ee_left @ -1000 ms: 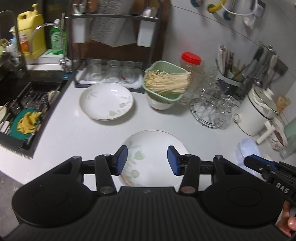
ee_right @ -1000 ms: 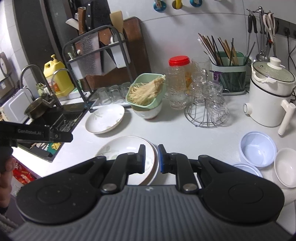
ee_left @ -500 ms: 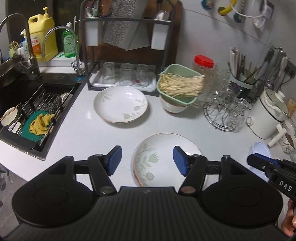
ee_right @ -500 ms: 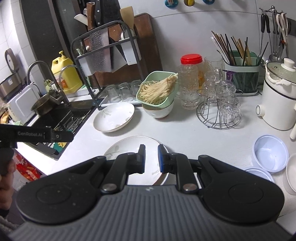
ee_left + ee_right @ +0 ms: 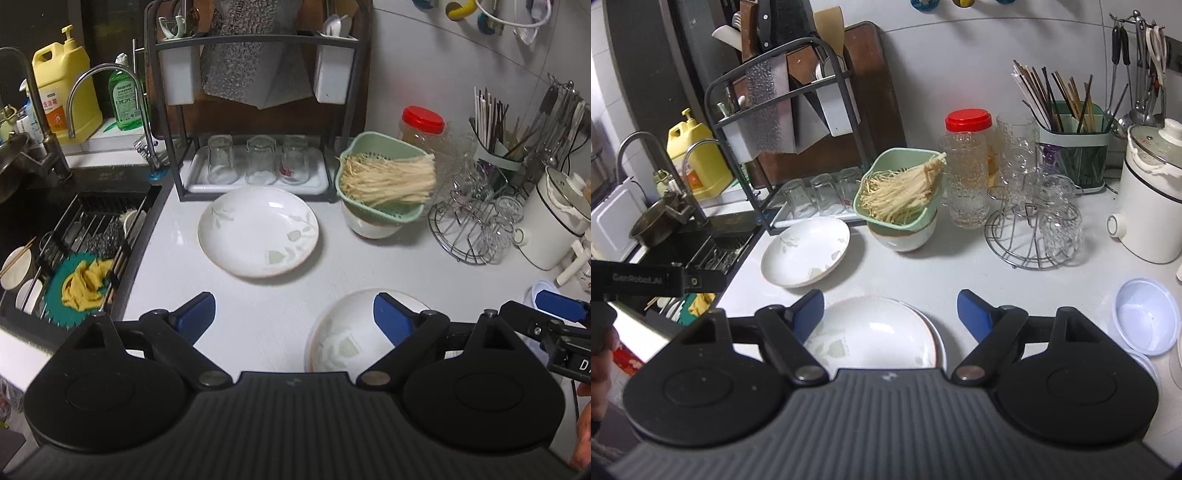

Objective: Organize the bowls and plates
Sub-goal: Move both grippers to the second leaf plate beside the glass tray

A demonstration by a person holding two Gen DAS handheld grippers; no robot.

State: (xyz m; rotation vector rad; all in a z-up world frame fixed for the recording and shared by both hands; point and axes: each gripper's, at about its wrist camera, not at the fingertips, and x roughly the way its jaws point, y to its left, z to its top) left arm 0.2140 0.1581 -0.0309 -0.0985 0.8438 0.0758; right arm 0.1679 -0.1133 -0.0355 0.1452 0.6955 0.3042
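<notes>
The near white ceramic plate with pale green leaf print (image 5: 871, 332) lies flat and face up at the front edge of the white table (image 5: 916, 273), stacked on another plate whose rim shows at its right side. Being round, it has no long axis; its leaf motif sits toward the front-left of its face. The second white leaf-print plate (image 5: 258, 230) also lies flat, face up, further back, just in front of the black dish rack (image 5: 255, 110) and near the sink (image 5: 74, 236) edge. A green colander of enoki mushrooms (image 5: 382, 184) stands to its right, resting on a white bowl. A pale blue plastic bowl (image 5: 1147, 319) sits upright toward the right end of the table.

The right tool (image 5: 891, 314) hovers over the near plate with its blue fingers spread wide, holding nothing. Half a second ago those fingers were nearly together; they have since parted to either side of the plate. The left tool (image 5: 293, 317) is likewise wide open and empty, and it has shifted left, so the near plate now lies under its right finger rather than between both
</notes>
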